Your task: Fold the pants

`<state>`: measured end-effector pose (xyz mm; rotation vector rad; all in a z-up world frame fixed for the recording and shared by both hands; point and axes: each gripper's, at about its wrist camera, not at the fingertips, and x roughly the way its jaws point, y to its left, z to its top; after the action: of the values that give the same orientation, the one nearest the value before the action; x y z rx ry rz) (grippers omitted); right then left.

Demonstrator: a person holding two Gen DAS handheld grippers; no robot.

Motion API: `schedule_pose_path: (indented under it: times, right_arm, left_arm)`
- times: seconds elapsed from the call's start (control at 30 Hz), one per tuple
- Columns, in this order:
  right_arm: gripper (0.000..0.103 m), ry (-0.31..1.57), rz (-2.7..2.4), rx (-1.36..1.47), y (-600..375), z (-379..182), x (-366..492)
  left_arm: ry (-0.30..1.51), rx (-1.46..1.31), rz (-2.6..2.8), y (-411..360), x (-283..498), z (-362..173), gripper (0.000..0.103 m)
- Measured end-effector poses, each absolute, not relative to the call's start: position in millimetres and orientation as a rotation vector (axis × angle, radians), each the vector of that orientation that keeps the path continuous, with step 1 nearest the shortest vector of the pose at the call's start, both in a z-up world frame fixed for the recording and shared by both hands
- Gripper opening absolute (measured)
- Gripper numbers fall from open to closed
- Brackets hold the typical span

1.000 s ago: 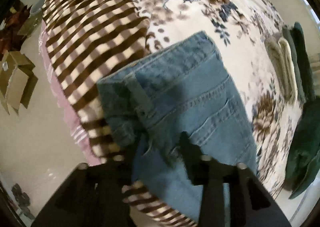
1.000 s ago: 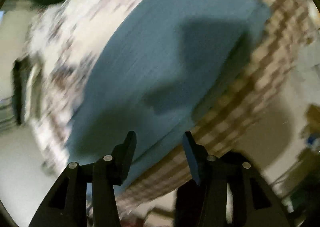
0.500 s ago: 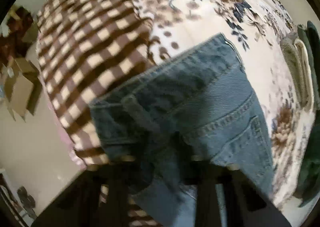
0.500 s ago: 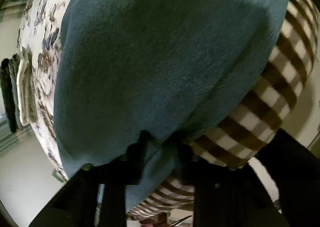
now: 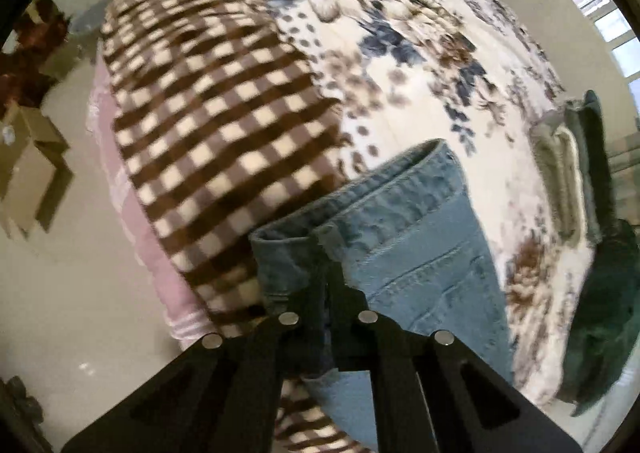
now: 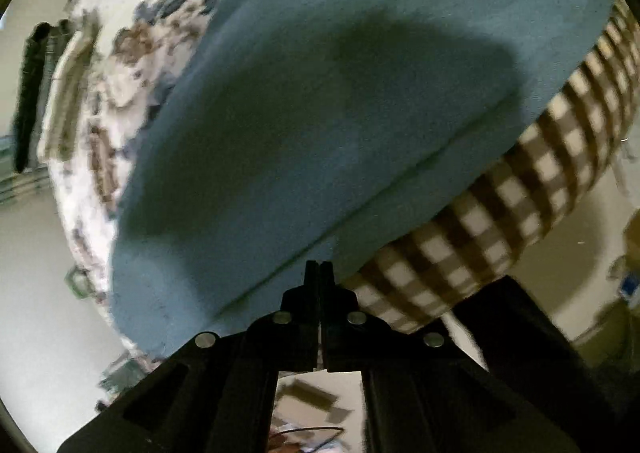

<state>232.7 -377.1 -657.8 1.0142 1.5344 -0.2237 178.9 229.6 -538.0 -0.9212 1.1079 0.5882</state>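
Observation:
Blue denim pants lie on a bed with a brown checked and floral blanket. In the left wrist view my left gripper is shut on the waistband edge near the bed's front edge. In the right wrist view the pants fill most of the frame as a flat blue leg. My right gripper is shut, its fingers pressed together on the near edge of the denim.
Folded green and beige clothes lie at the bed's right side, with a dark green garment near the corner. Cardboard boxes stand on the pale floor to the left. The checked blanket hangs over the bed edge.
Both grippers closed on the pants: the left on the waistband, the right on the leg edge. The left view has shifted so the waistband sits lower and nearer.

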Motion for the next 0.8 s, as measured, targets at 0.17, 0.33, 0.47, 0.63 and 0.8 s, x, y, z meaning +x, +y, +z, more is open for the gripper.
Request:
schedule_pose_path:
  times: [0.17, 0.33, 0.47, 0.63, 0.8]
  right_arm:
    - [0.043, 1.504, -0.142, 1.176, -367, -668, 235]
    - [0.043, 1.514, -0.155, 1.193, -345, -689, 247]
    - [0.043, 1.518, -0.196, 1.214, -336, -708, 255]
    - [0.043, 1.533, -0.216, 1.235, -327, -715, 263]
    - [0.043, 1.534, -0.220, 1.257, -322, -720, 265]
  left_arm:
    - [1.122, -1.000, 0.558, 227, 195, -554, 0.012]
    - [1.142, -1.021, 0.562, 227, 209, -578, 0.039]
    - [1.195, -0.972, 0.589, 226, 220, -578, 0.047]
    - [1.224, -0.975, 0.599, 226, 202, -571, 0.047]
    - [1.211, -1.027, 0.616, 231, 195, -591, 0.049]
